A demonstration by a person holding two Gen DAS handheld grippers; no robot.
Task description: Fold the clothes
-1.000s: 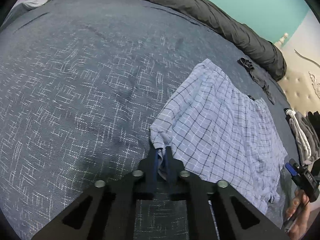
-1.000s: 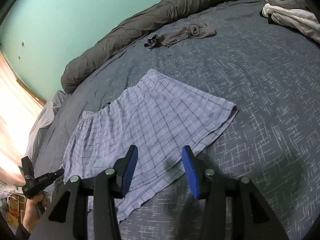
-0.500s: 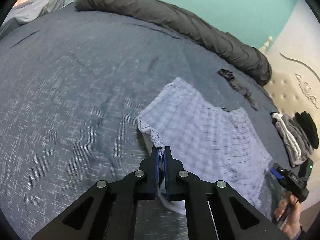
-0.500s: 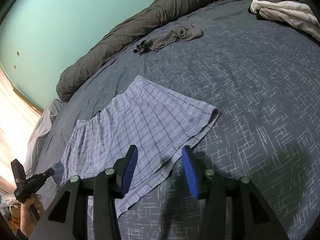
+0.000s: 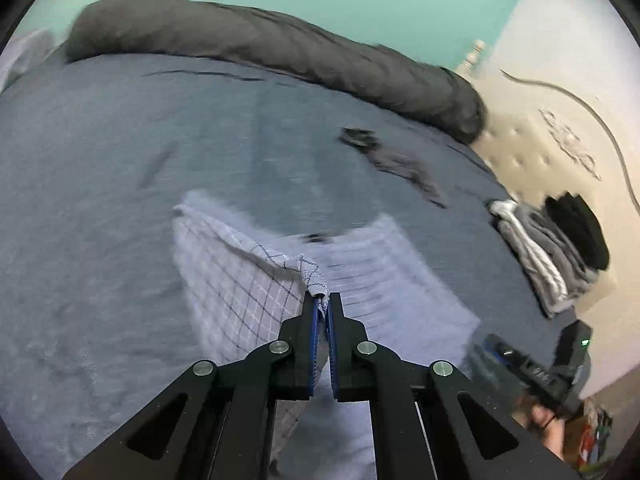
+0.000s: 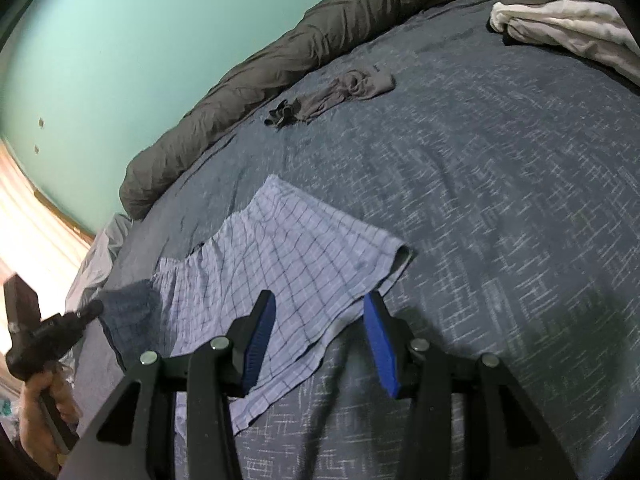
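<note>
Pale blue checked shorts point(image 6: 288, 256) lie on the dark blue bedspread point(image 6: 480, 200). My left gripper point(image 5: 322, 298) is shut on one corner of the shorts point(image 5: 240, 280) and holds it raised, so that side hangs up off the bed. The picture there is blurred. From the right wrist view, the left gripper point(image 6: 94, 306) shows at the far left with a hand around its handle. My right gripper point(image 6: 320, 300) stands open just above the near hem of the shorts, with cloth below the gap and nothing pinched. It appears at the lower right point(image 5: 536, 372) in the left wrist view.
A rolled dark grey duvet point(image 6: 280, 68) runs along the far side of the bed against the teal wall. A crumpled dark grey garment point(image 6: 340, 92) lies beyond the shorts. A pile of grey, white and black clothes point(image 5: 552, 240) sits by the padded headboard point(image 5: 560, 140).
My left gripper has risen and swung across with the shorts' corner, lifting that side off the bed. My right gripper has drifted a little and stays open.
</note>
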